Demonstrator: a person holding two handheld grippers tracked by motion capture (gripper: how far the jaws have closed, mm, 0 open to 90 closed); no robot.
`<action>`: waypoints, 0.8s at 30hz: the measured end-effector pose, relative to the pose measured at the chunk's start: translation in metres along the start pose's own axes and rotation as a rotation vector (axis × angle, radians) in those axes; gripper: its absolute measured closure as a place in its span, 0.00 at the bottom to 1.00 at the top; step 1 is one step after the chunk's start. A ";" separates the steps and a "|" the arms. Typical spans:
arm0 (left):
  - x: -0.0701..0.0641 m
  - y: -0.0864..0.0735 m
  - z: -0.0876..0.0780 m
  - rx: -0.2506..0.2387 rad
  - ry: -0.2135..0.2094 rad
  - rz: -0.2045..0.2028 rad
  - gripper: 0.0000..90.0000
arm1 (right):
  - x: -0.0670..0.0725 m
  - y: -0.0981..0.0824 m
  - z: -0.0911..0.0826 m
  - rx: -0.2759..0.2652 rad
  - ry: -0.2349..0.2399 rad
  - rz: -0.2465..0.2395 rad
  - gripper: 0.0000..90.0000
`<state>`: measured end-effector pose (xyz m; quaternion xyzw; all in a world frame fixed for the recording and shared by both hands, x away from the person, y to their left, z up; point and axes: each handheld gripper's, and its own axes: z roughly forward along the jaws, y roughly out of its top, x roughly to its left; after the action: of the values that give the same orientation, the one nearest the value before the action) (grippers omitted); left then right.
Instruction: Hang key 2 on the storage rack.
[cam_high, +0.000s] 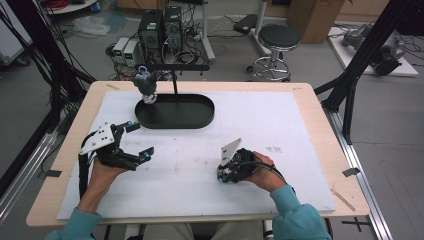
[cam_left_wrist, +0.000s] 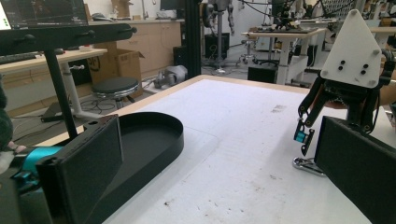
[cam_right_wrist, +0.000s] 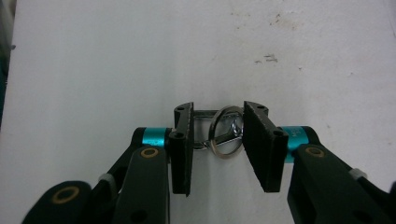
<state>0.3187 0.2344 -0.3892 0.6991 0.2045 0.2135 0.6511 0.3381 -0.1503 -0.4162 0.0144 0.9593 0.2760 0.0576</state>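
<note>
A small metal key ring with a clip lies on the white mat. My right gripper points straight down over it, open, one jaw on each side of the ring. In the high view the right gripper is at the mat's front centre, held by a hand in a teal sleeve. The left gripper view shows the ring under those jaws. My left gripper hovers wide open at the front left, holding nothing, just short of the black oval tray.
A black T-shaped stand rises at the tray's far edge, with a dark soft object hanging from its left arm above the tray's left end. Bare mat lies between the tray and the right gripper. A stool and computers stand beyond the table.
</note>
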 end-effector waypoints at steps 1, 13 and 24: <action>0.000 0.000 0.000 -0.001 -0.001 -0.001 0.02 | 0.000 0.000 0.000 -0.003 -0.002 0.007 0.73; 0.000 0.000 0.000 -0.001 -0.003 -0.002 0.02 | 0.000 -0.001 0.000 0.018 -0.005 0.004 0.77; 0.000 0.000 0.000 -0.001 -0.003 -0.005 0.02 | -0.002 -0.002 -0.001 0.017 -0.018 0.001 0.84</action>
<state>0.3188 0.2348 -0.3891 0.6985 0.2050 0.2110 0.6523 0.3403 -0.1531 -0.4160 0.0181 0.9611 0.2676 0.0662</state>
